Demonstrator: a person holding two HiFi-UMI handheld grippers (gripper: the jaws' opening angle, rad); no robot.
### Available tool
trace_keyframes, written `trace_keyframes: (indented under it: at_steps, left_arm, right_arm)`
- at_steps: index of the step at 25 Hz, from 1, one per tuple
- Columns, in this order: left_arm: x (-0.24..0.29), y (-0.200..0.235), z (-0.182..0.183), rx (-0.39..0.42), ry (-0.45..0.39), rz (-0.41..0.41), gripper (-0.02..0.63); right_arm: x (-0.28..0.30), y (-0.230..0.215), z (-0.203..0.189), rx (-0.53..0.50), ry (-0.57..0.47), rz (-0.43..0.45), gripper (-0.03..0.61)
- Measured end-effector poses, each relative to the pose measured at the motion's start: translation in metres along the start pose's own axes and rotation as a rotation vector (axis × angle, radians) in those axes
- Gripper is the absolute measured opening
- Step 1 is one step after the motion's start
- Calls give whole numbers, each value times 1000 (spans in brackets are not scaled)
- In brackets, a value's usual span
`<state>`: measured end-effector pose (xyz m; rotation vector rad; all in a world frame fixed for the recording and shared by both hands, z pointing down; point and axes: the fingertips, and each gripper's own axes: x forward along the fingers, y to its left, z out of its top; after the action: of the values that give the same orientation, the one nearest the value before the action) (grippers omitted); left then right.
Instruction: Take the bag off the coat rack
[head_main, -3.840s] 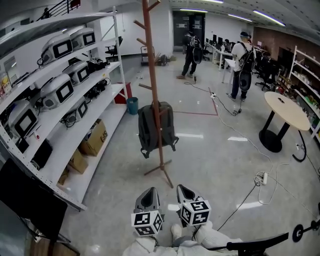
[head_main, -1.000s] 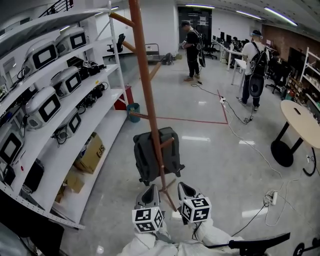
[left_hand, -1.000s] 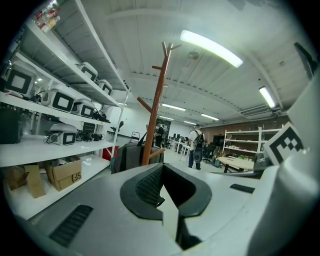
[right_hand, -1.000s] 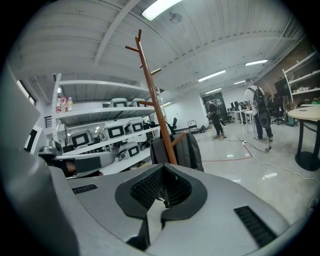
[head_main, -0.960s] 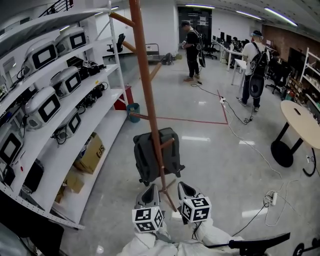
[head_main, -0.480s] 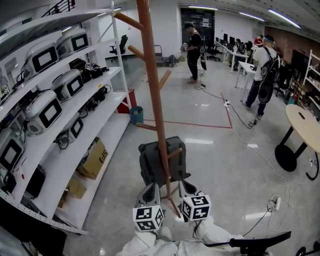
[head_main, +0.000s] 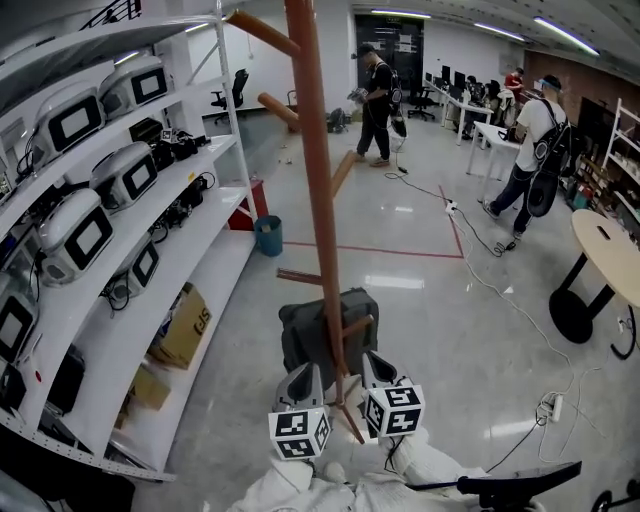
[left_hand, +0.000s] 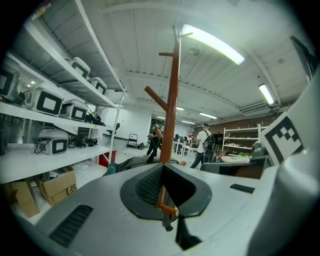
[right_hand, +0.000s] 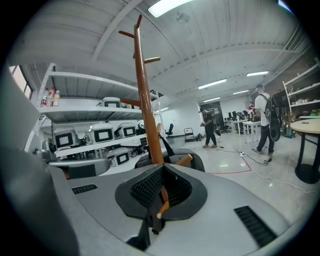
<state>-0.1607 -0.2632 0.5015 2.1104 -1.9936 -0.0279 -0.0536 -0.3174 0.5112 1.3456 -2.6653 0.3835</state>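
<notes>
i'm on the approach step. the bag hangs low on the coat rack, on the far side of its pole from me, and nothing has hold of it yet. where its strap catches i cannot make out; a short peg juts from the pole right at the bag's top. the left gripper and right gripper sit side by side just short of the rack, one on each side of the pole. both have their jaws pressed together with nothing in them. each gripper's own view looks past its tips at the pole and the top of the bag. by my reading the next move calls for opening a jaw, reaching past the pole to the bag's top or strap, closing on it, then lifting it up and off. the tight spots are the pole between the two grippers, the low peg, and the rack's splayed legs under the bag. left of the rack the shelves crowd in close. right of the rack the floor is open, so i'd carry the bag out that way. the cable and the people stand well beyond the rack.
</notes>
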Motion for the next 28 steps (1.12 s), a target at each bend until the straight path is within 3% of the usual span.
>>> trace_keyframes:
  at_steps: [7,13,18,28]
  left_arm:
    - [13,-2,-12,-26,32,4,0]
    - [18,10,-3,-26,25,13,2]
    - [29,6,-3,-25,48,-32,2]
    - [53,11,3,-14,50,-88,142]
  right_arm:
    - [10,-14,-7,-5,41,-16,12]
    - [21,-16,7,2,17,2,12]
    - [22,-20,0,12,43,3,12]
    - [24,-36,4,13,41,-21,12]
